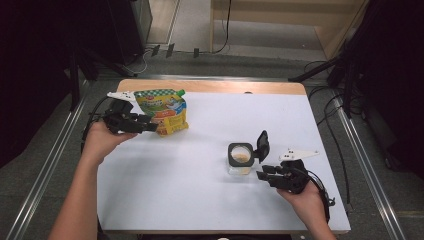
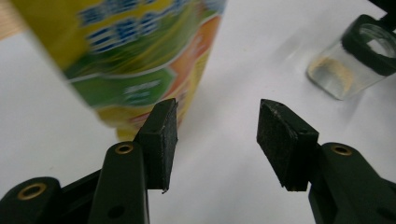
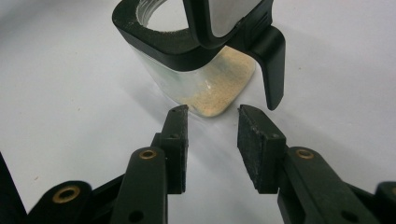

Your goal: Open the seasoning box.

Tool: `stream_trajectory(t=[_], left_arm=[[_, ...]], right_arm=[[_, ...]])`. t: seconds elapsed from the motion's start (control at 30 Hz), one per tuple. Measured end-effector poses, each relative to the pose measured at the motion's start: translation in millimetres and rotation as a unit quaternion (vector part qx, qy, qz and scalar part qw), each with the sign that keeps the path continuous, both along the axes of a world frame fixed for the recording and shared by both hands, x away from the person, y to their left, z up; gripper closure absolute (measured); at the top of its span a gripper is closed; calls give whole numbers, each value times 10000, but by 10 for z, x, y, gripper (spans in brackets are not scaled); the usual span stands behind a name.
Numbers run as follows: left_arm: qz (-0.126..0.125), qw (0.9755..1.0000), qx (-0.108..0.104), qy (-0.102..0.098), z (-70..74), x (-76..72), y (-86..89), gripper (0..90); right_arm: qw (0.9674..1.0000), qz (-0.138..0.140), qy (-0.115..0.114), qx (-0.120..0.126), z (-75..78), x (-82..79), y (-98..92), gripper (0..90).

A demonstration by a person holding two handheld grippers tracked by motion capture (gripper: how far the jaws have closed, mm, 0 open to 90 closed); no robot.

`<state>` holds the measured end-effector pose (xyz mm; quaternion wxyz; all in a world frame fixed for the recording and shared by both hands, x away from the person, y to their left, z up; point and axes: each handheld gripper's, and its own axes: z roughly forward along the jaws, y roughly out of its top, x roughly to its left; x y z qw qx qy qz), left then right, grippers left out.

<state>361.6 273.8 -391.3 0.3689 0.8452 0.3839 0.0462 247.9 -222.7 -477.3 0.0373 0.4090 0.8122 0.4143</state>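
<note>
The left hand-held gripper point(image 2: 212, 140) has its jaws wide apart and empty, a yellow-green pouch point(image 2: 135, 60) just ahead. The right hand-held gripper point(image 3: 212, 140) gapes narrower, empty, just short of the open-lidded jar point(image 3: 196, 70) on the worktop point(image 1: 210, 200).

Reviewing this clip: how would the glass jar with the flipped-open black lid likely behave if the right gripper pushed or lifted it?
The jar looks nearly empty, just a thin powder layer, so probably light and easily slid. Its clear walls look smooth, likely slippery and breakable. The open lid stands up on one side, so it may tip that way when nudged.
</note>
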Motion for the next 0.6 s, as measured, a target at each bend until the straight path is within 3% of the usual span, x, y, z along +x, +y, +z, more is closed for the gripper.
stream_trajectory(t=[0.23, 0.4, 0.5, 0.6], left_arm=[[209, 9995, 242, -6, 27, 123, 145, 489], [329, 9990, 114, -266, 40, 183, 265, 423], [315, 9992, -120, -231, 2, 280, 298, 397], [163, 9996, 59, -218, -26, 356, 210, 401]], right_arm=[[10000, 0, -10, -36, 1, -4, -10, 639], [10000, -19, -40, -17, 21, -23, -5, 635], [10000, 42, -56, -65, 34, -42, 37, 634], [9997, 164, -127, -97, 58, -65, 89, 634]])
